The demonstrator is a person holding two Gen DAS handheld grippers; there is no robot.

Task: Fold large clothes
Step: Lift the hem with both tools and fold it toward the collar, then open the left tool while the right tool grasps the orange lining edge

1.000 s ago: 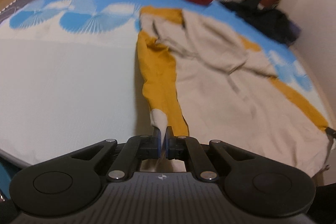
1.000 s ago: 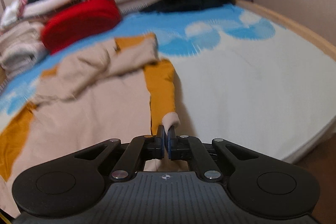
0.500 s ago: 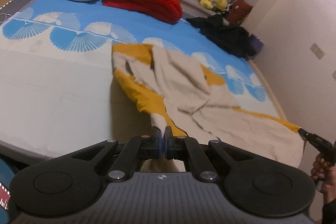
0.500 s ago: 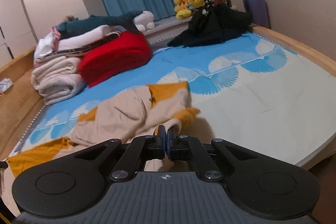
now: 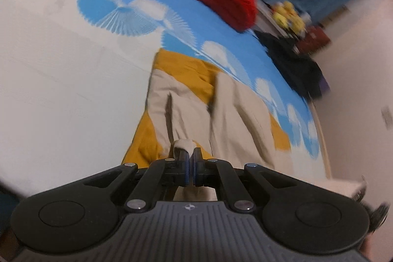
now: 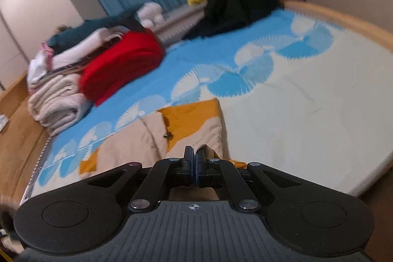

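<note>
Beige-and-mustard garment (image 5: 228,114), a large soft cloth piece, lies partly doubled over on the white bedspread with blue fan motifs (image 5: 73,95), near the bed's front edge, its mustard panels showing at the far end and along both sides. The left gripper (image 5: 190,165) has just been easing its jaws apart slightly, though a pale rolled cuff or hem of the garment sits between and over the tips, so the cloth appears pinched rather than freed. The right gripper (image 6: 195,163) is clenched tight; garment cloth lies directly beneath and in front of its tips, but whether any is caught between the pads cannot be told. Holding two edges at once would let the cloth be carried over itself as one even fold. Beyond the garment, a folded red knit blanket (image 6: 122,65) and stacked cream towels (image 6: 56,100) occupy the far end, clear of the folding area.
</note>
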